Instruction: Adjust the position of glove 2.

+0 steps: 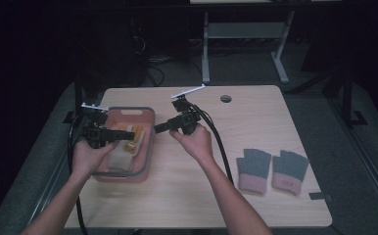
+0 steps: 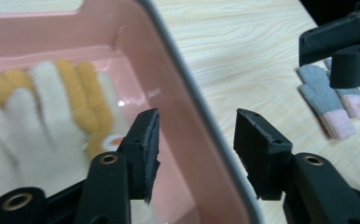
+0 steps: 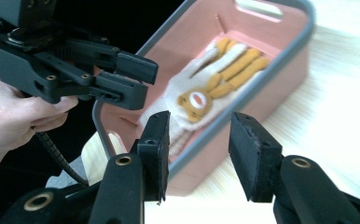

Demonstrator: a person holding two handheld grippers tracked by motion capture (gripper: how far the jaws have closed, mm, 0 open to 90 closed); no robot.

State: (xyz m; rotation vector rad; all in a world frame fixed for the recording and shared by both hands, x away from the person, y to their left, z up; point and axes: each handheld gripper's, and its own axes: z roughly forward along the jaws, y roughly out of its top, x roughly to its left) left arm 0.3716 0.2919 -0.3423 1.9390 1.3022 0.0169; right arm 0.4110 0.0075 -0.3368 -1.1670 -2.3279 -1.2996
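Left gripper [image 1: 123,135]: I hold its fingers apart, empty, over the pink bin [image 1: 148,147].
Right gripper [image 1: 158,128]: my fingers apart, empty, beside the bin.
Contents: cream-and-yellow gloves [image 1: 128,142].

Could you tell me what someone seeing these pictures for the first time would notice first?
Most striking is the pink basket at the table's left, holding cream-and-orange gloves with a small animal face. The left gripper hangs open over the basket and the right gripper hangs open just beside its rim. A grey-and-pink pair of gloves lies flat on the table's right.
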